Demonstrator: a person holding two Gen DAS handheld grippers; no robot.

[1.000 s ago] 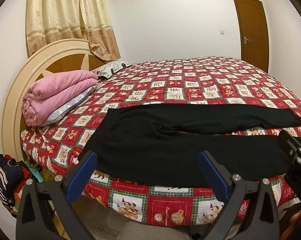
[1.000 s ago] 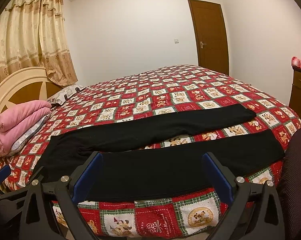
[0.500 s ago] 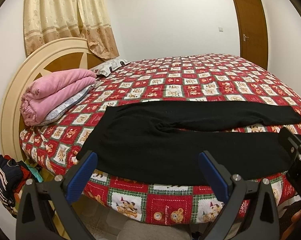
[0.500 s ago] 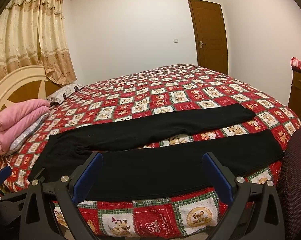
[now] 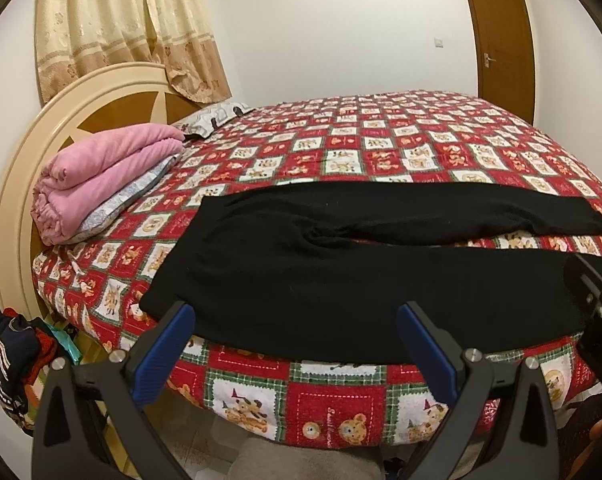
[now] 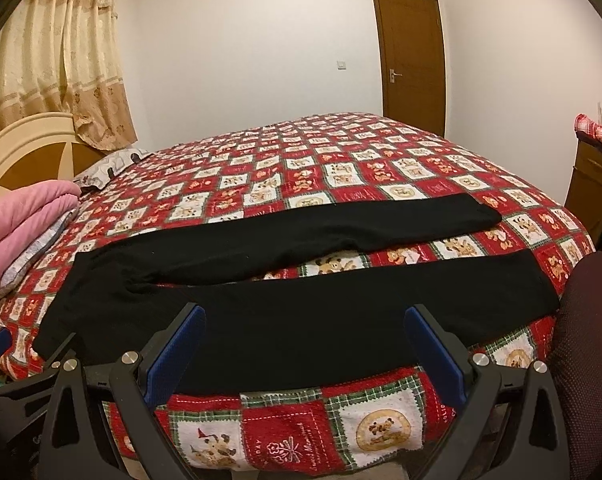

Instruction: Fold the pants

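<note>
Black pants [image 5: 341,276] [image 6: 285,312] lie spread flat on the red patchwork bed cover [image 5: 381,152] [image 6: 341,168], waist to the left, both legs stretched to the right with a gap between them. The near leg runs along the bed's front edge. My left gripper [image 5: 297,340] hangs open just in front of the waist end, blue pads wide apart, touching nothing. My right gripper [image 6: 305,340] is open too, in front of the near leg. The body of the right gripper shows at the right edge of the left wrist view.
A folded pink blanket [image 5: 101,184] [image 6: 25,220] and a pillow [image 5: 213,118] lie by the cream headboard [image 5: 61,120]. Clothes [image 5: 13,364] hang low at the left. A dark chair back [image 6: 589,360] stands at the right, a wooden cabinet [image 6: 593,184] beyond it, a door [image 6: 413,56] behind.
Both grippers have drifted slightly closer to the bed's front edge and a little lower; the pants sit marginally higher in both views. The pants have not moved.
</note>
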